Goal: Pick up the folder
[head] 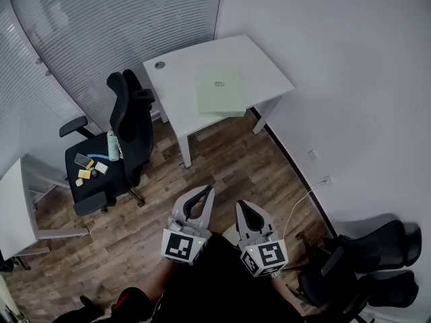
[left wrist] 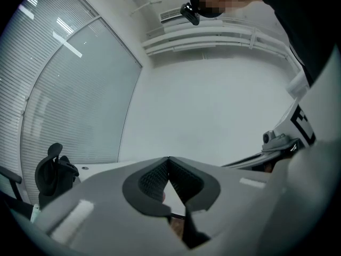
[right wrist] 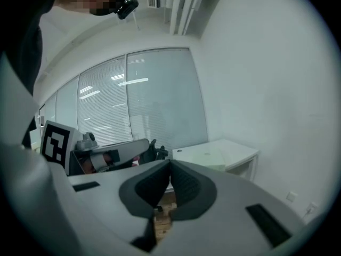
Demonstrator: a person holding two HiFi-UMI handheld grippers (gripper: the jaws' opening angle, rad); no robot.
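A pale green folder (head: 219, 90) lies flat on the white desk (head: 176, 79) in the far corner of the room; in the right gripper view the folder (right wrist: 209, 156) shows small on the desk (right wrist: 240, 152). My left gripper (head: 209, 189) and right gripper (head: 238, 205) are held side by side low in the head view, well short of the desk, over the wooden floor. Both are shut with nothing between their tips. The left gripper (left wrist: 169, 158) faces a bare white wall.
A black office chair (head: 114, 140) stands left of the desk, with a bottle (head: 112, 145) and small items on its seat. Two more black chairs (head: 367, 261) sit at the lower right. A cable (head: 302, 204) runs along the right wall. Another white table edge (head: 15, 207) is at the left.
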